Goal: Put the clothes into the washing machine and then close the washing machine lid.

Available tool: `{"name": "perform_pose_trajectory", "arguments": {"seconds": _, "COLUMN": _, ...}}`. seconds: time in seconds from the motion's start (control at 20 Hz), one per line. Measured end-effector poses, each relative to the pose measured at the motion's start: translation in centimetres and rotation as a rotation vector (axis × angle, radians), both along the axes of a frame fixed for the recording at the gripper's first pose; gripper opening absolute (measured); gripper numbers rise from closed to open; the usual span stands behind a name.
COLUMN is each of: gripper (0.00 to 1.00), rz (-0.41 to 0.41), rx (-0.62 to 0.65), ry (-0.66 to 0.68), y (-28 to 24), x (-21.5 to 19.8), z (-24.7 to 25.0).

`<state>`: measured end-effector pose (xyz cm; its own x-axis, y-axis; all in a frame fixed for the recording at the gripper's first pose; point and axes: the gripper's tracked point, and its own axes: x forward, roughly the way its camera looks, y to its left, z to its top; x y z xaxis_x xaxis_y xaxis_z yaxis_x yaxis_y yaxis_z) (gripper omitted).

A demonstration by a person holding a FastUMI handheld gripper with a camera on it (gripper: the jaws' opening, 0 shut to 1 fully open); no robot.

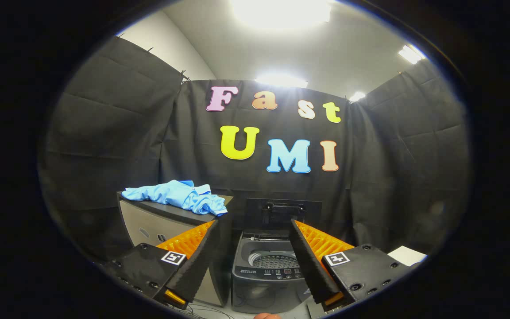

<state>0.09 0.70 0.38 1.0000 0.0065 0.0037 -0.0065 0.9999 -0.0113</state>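
A crumpled light-blue garment lies on top of a grey cabinet, beyond and above my left finger. To the cabinet's right stands a small grey top-loading washing machine, seen between my fingers. Its lid is raised upright at the back and the perforated metal drum shows inside. My gripper is open, well short of both the garment and the machine, with nothing between its fingers.
Black cloth walls close the booth on three sides. A white sheet lies low at the right, beyond my right finger. Cables run on the floor in front of the machine. A fingertip of a person's hand shows below the gripper.
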Motion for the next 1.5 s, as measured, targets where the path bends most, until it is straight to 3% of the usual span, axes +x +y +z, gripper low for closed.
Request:
{"name": "perform_pose_trajectory", "arguments": {"seconds": 0.65, "gripper": 0.98, "rz": 0.003, "rx": -0.009, "ry": -0.037, "y": 2.1, "x": 3.0, "z": 5.1}}
{"name": "perform_pose_trajectory", "arguments": {"seconds": 1.05, "gripper": 0.98, "rz": 0.148, "rx": 0.011, "ry": -0.001, "y": 6.2, "x": 7.5, "z": 10.6}}
{"name": "perform_pose_trajectory", "arguments": {"seconds": 1.35, "gripper": 0.98, "rz": 0.199, "rx": -0.024, "ry": 0.034, "y": 8.5, "x": 12.1, "z": 13.5}}
{"name": "perform_pose_trajectory", "arguments": {"seconds": 1.5, "gripper": 0.98, "rz": 0.300, "rx": 0.021, "ry": 0.099, "y": 11.6, "x": 14.3, "z": 13.8}}
